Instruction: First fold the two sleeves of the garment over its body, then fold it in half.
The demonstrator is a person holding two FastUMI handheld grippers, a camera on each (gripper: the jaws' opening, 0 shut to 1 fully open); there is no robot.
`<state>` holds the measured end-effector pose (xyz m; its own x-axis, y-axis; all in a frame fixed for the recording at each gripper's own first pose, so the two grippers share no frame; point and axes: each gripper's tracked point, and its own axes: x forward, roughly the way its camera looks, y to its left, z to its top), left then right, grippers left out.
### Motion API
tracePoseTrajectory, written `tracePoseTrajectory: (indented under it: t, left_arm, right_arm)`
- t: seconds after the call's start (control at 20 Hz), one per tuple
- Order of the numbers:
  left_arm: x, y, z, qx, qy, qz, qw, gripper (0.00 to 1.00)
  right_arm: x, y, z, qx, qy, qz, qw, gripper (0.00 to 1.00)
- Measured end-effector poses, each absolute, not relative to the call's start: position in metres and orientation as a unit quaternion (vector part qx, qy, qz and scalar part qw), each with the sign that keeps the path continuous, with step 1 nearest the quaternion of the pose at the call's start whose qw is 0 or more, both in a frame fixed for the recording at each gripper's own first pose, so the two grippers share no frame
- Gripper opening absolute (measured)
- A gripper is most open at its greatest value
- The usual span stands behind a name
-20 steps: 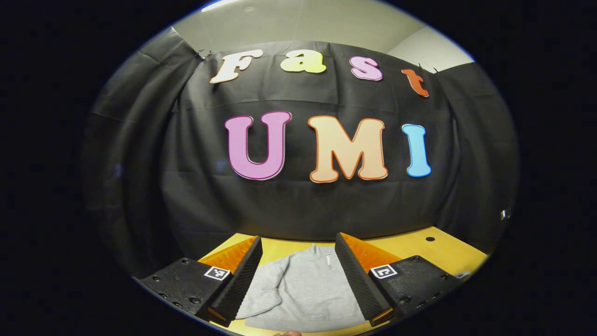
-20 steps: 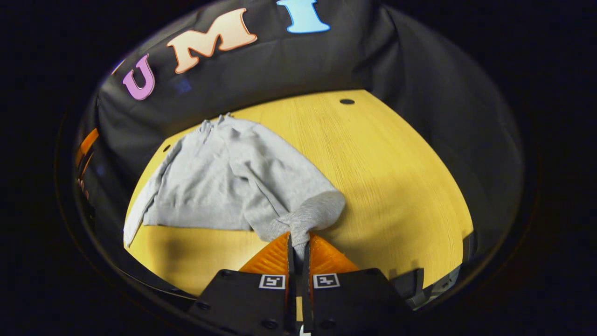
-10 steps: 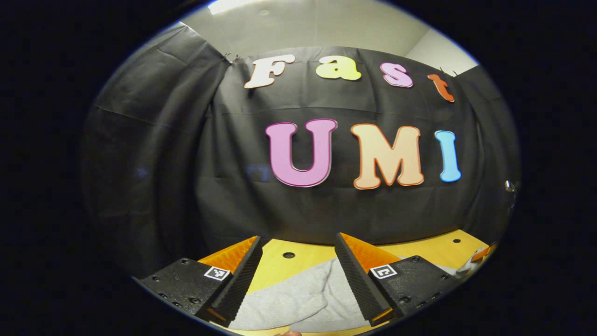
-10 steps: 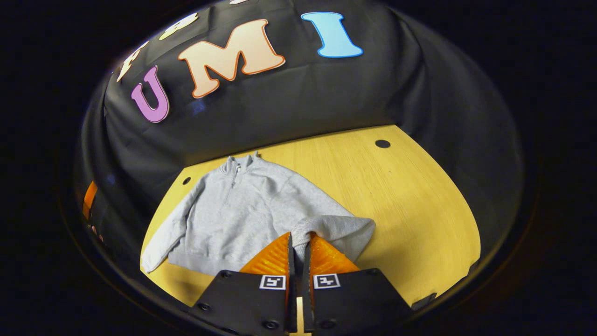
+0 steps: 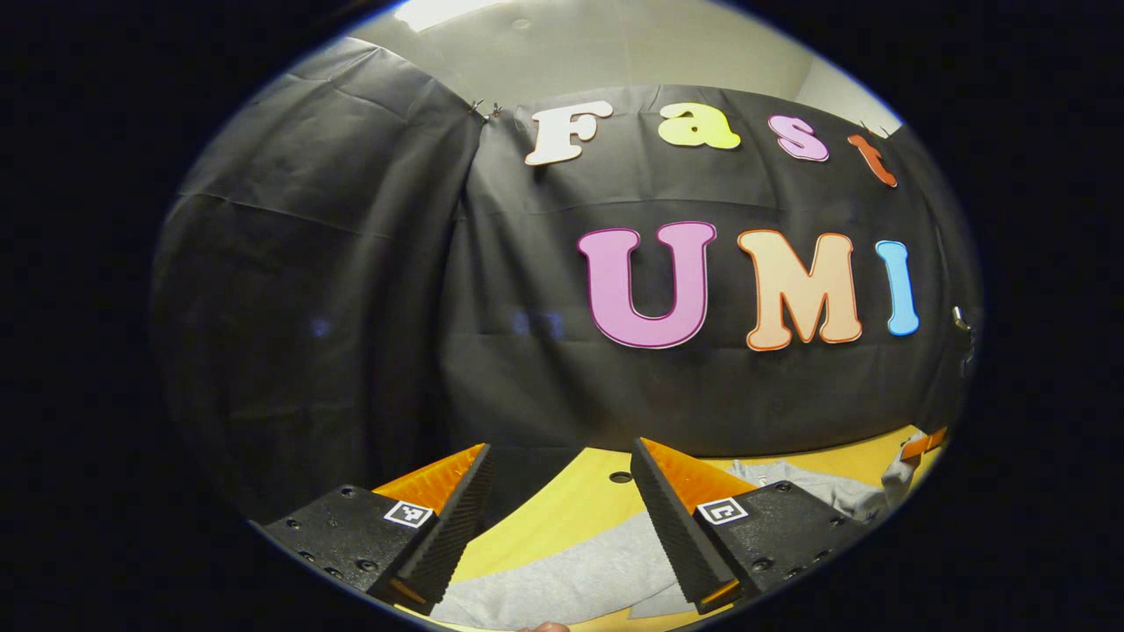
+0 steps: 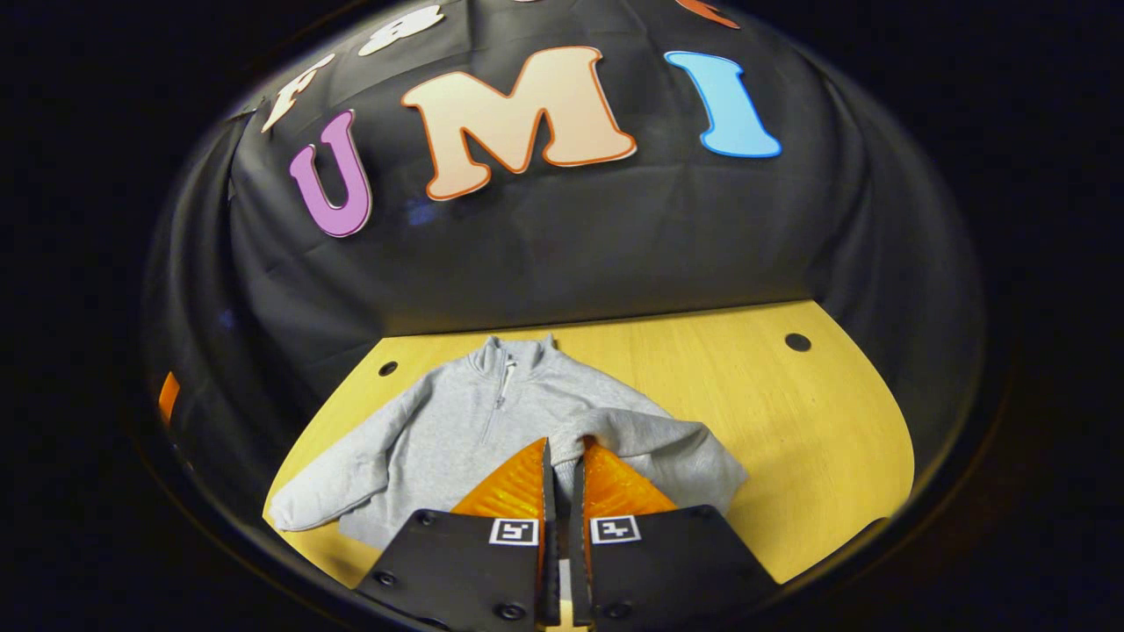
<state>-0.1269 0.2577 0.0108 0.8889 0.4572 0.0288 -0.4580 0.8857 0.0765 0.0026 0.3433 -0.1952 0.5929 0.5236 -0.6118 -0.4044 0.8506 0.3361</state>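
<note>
One sleeve (image 6: 654,436) of the unlabelled grey garment (image 6: 457,430) sits pinched in the right gripper (image 6: 562,456).

You have a yellow wooden table (image 6: 773,421) with small round holes (image 6: 797,341) near its far corners; a grey zip-neck garment (image 6: 457,430) lies directly on it, one sleeve (image 6: 325,496) stretched toward the near-left edge.

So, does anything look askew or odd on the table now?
Nothing is damaged or spilled. The grey sweater is uneven: one sleeve is bunched over the body, pinched in the right claw, and the other sleeve lies spread out on the table.
</note>
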Motion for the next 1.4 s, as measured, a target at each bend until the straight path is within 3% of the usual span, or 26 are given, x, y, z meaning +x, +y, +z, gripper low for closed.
tracePoseTrajectory:
  t: [0.35,0.65,1.05,1.1,1.2,1.4]
  left_arm:
    - [-0.164,0.319,-0.004,0.033,0.010,0.286,0.958,0.93]
    - [-0.184,0.349,-0.018,0.032,0.028,0.310,0.950,0.93]
    - [-0.196,0.369,-0.054,0.025,0.066,0.312,0.947,0.93]
    - [-0.195,0.371,-0.059,0.025,0.071,0.311,0.947,0.96]
    - [-0.195,0.376,-0.077,0.026,0.089,0.308,0.947,0.91]
    - [-0.199,0.383,-0.120,0.008,0.131,0.304,0.943,0.93]
  right_arm:
    - [0.007,0.456,-0.184,0.061,0.347,0.328,0.877,0.07]
    - [-0.016,0.559,-0.210,0.048,0.368,0.382,0.847,0.07]
    - [-0.062,0.611,-0.256,0.017,0.429,0.419,0.800,0.11]
    - [-0.069,0.619,-0.256,0.024,0.430,0.424,0.796,0.19]
    - [-0.068,0.627,-0.244,0.042,0.415,0.432,0.800,0.30]
    - [-0.066,0.623,-0.218,0.048,0.382,0.440,0.811,0.99]
